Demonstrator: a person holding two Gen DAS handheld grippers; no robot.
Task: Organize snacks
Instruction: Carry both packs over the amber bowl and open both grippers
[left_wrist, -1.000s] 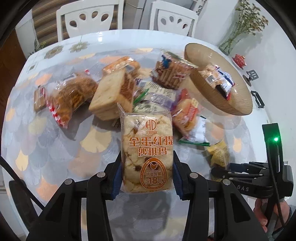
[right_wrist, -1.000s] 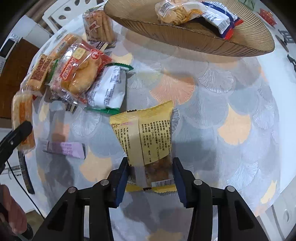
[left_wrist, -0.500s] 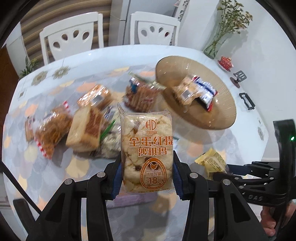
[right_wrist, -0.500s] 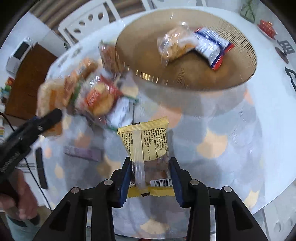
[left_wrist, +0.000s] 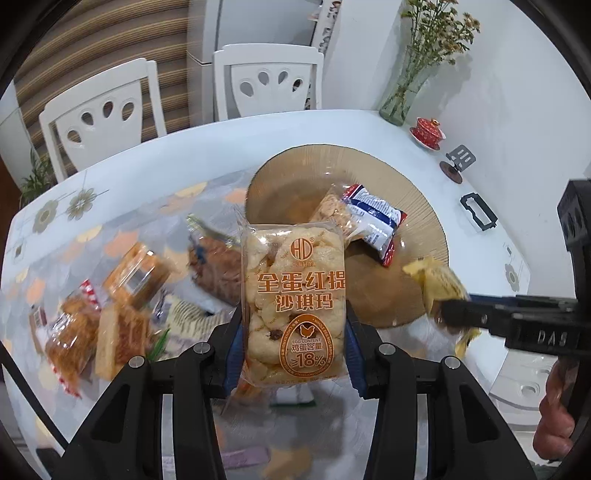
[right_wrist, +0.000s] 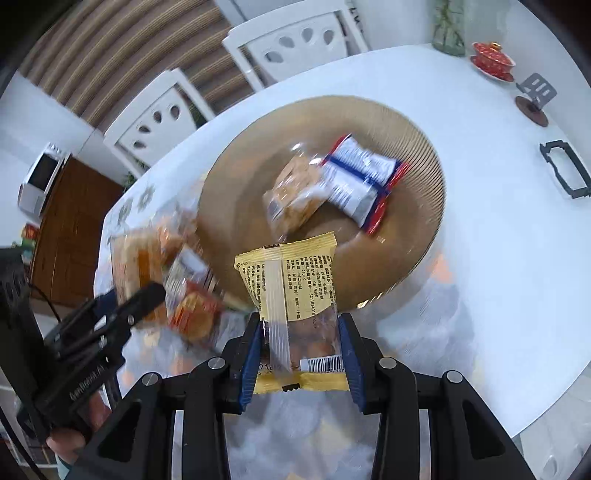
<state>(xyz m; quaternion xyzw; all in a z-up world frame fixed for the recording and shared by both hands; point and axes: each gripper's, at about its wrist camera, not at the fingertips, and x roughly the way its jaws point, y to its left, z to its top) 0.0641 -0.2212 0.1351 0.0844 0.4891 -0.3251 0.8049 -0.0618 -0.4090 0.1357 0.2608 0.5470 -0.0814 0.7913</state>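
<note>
Jaws of our left gripper (left_wrist: 294, 341) clench a clear cake packet (left_wrist: 294, 306); the right gripper (right_wrist: 301, 354) pinches a yellow packet (right_wrist: 291, 284). Both hang over the near rim of the brown plate (right_wrist: 417, 158), center frame. Two snacks (right_wrist: 332, 184) lie there already (several more (left_wrist: 110, 314) wait on the counter, lower left).

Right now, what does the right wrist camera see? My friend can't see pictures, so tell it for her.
The right gripper is shut on a yellow snack packet, held up in front of a big round woven tray. Two snacks already lie in the tray: a clear biscuit pack and a white and blue packet. More snacks sit blurred on the table to the left.
</note>
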